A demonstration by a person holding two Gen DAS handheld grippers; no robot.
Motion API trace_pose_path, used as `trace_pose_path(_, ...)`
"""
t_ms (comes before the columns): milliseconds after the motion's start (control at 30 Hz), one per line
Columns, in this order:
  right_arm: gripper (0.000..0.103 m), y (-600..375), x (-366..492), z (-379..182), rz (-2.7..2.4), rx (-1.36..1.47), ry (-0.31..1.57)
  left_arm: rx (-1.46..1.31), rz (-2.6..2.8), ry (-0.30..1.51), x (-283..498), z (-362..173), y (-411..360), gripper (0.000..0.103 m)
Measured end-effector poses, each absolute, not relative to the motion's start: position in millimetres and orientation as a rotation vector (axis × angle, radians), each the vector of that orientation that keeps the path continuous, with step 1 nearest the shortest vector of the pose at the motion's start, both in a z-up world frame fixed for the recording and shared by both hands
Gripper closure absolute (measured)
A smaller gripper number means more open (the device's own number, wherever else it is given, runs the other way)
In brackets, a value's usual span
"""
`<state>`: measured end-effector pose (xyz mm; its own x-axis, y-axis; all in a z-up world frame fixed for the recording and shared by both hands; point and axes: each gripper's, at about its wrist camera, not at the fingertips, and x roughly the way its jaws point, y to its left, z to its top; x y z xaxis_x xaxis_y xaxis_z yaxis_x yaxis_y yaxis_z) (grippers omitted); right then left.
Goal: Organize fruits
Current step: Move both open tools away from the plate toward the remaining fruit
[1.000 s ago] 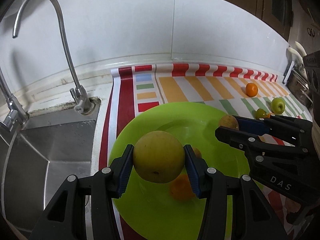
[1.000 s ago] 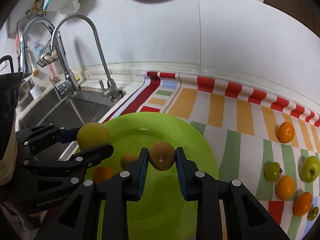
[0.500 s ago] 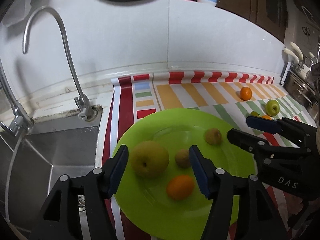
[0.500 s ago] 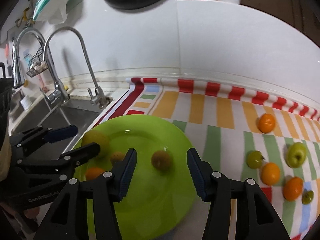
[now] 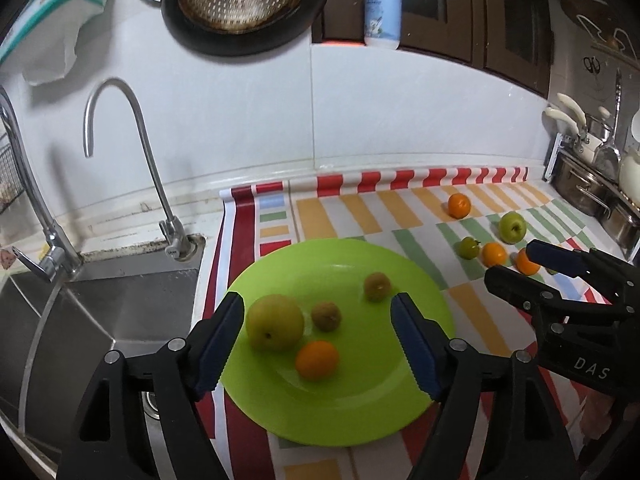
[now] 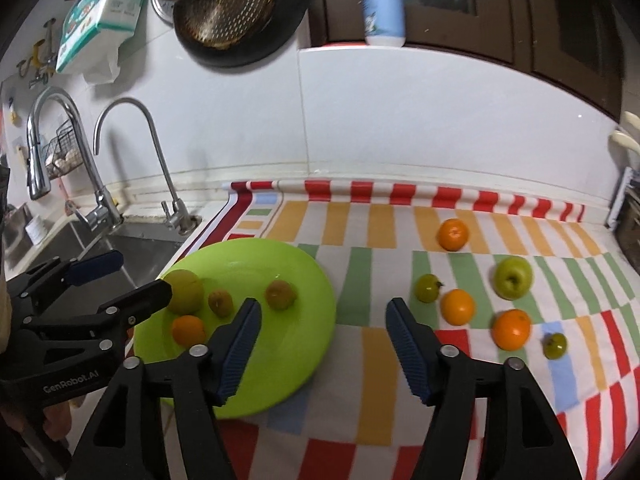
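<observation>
A lime green plate [image 5: 360, 384] [image 6: 296, 344] lies on the striped mat. On it rest a large yellow pear [image 5: 274, 322] [image 6: 185, 291], two small brown fruits [image 5: 326, 315] [image 5: 377, 287], and an orange [image 5: 317, 359] [image 6: 188, 329]. My left gripper [image 5: 318, 344] is open and empty above the plate. My right gripper [image 6: 322, 344] is open and empty, right of the plate. On the mat further right lie several loose fruits: oranges [image 6: 453, 234] [image 6: 457, 306] [image 6: 511, 329], a green apple [image 6: 513, 277] and small green fruits [image 6: 427, 288] [image 6: 555, 345].
A steel sink [image 5: 80, 320] with two taps [image 5: 160, 184] lies left of the mat. A white tiled wall runs behind. Pots and utensils [image 5: 592, 184] stand at the far right. A pan and colander [image 6: 224, 8] hang above.
Both grippers opened and let go: the left released the pear and the right the brown fruit onto the plate. Both then pulled back and up.
</observation>
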<state>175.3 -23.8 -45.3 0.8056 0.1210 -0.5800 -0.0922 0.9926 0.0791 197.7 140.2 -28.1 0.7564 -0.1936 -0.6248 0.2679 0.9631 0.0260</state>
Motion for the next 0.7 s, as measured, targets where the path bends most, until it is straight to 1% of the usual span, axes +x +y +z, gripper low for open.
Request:
trace_pose_path(300, 0.037, -55, 142, -31, 0.076, 0.057, 0.567, 0.119, -0.241, 0.607, 169, -10, 112, 0.021)
trace_pose_path(700, 0.037, -114, 108, -17, 0.019, 0.053, 0.522, 0.128, -0.275, 0.550, 142, 1, 55, 0.020)
